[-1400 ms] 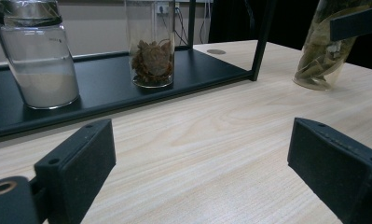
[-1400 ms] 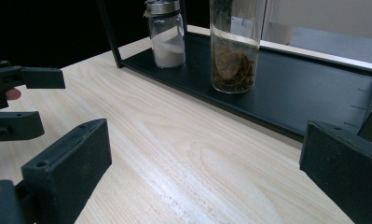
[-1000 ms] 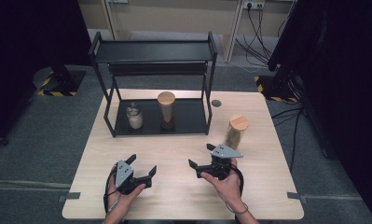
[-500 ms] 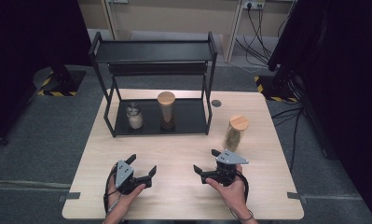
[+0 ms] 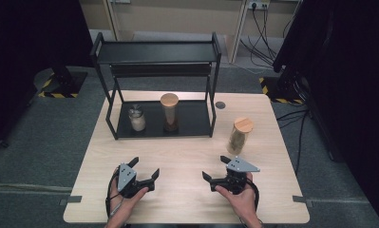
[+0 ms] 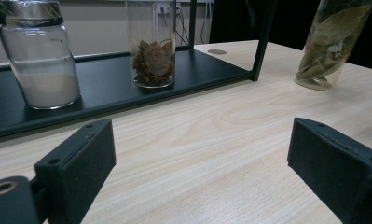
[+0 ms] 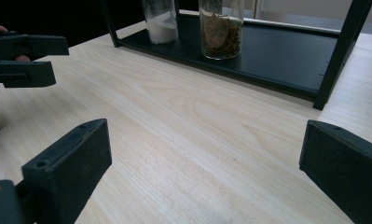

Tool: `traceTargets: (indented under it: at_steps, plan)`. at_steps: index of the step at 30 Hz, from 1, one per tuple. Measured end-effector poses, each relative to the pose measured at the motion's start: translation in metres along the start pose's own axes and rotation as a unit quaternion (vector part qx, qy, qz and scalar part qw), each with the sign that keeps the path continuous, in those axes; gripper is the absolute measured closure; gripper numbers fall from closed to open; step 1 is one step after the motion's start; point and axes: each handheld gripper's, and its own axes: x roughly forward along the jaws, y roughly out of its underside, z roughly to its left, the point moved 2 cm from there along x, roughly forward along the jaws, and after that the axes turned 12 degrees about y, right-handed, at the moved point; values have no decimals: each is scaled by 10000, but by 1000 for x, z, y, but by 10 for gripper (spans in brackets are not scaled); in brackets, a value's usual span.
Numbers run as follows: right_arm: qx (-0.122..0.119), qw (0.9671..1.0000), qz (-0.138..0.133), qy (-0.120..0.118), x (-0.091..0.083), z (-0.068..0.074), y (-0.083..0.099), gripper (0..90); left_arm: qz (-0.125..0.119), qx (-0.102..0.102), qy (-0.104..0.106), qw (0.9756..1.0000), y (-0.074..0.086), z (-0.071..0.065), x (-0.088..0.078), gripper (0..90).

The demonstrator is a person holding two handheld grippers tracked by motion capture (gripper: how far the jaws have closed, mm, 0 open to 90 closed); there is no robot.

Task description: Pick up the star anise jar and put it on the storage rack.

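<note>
the left gripper point(image 5: 146, 175), a black two-jaw tool in the person's left hand, rests low over the light wooden table point(image 5: 187, 156) near its front edge, jaws spread wide with nothing between them. in the left gripper view the jaws point toward the black metal two-tier shelf rack point(image 5: 156, 52), which stands at the back of the table. on the rack's lower tray stands a short glass jar of white powder point(image 5: 137, 118) at the left. just to its right on the same tray stands a tall glass jar with a round wooden lid and brown dried contents point(image 5: 169, 113); the two jars are apart. the right gripper point(image 5: 215, 168), black with a grey three-cornered plate on top, sits near the front edge right of centre, jaws wide and empty, pointing leftward across the table. beyond it, right of the rack and clear of its frame, a tall glass jar of dried green leaves with a wooden lid point(image 5: 240, 135) stands on the bare table, tilted slightly, the nearest thing to the right gripper.
</note>
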Motion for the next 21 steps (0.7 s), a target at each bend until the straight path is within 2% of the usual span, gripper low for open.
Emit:
traceTargets:
  at_steps: [12,21]
  plan:
    - [27,10000,57,54,-11,-4,10,24,-3,-12,-5,10000,0,0,0,70]
    - [126,9997,63,174,-23,-13,16,24,3,-30,-5,10000,0,0,0,70]
